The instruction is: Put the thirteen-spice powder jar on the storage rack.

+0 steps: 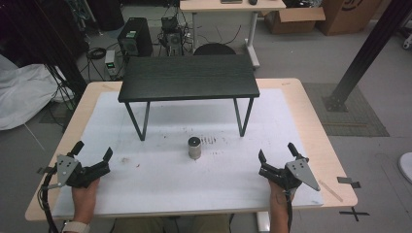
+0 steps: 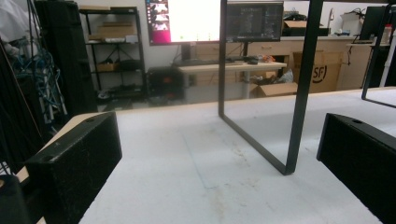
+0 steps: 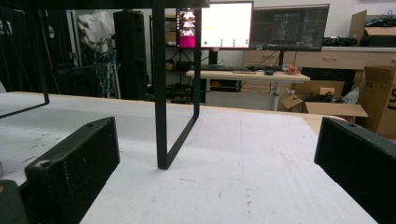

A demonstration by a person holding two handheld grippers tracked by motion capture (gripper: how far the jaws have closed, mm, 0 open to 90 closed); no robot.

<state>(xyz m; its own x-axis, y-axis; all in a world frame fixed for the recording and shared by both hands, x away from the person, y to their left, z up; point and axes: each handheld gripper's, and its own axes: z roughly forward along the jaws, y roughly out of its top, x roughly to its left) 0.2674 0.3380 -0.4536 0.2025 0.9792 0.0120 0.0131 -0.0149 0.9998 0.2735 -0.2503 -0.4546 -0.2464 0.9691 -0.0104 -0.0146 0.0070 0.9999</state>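
A small metal cylinder (image 1: pixel 194 148) with a dark top stands upright at the centre of the high view on a scuffed white mat (image 1: pixel 160 184) covering a pale wooden table (image 1: pixel 311 121), just in front of a low black stand (image 1: pixel 188 77) with a wood-grained top and thin bent-bar legs. The left gripper (image 1: pixel 92 151) sits at lower left and the right gripper (image 1: pixel 276 154) at lower right, each held in a hand, jaws spread wide and empty. Bare mat lies open between them and around the cylinder; both are well apart from it.
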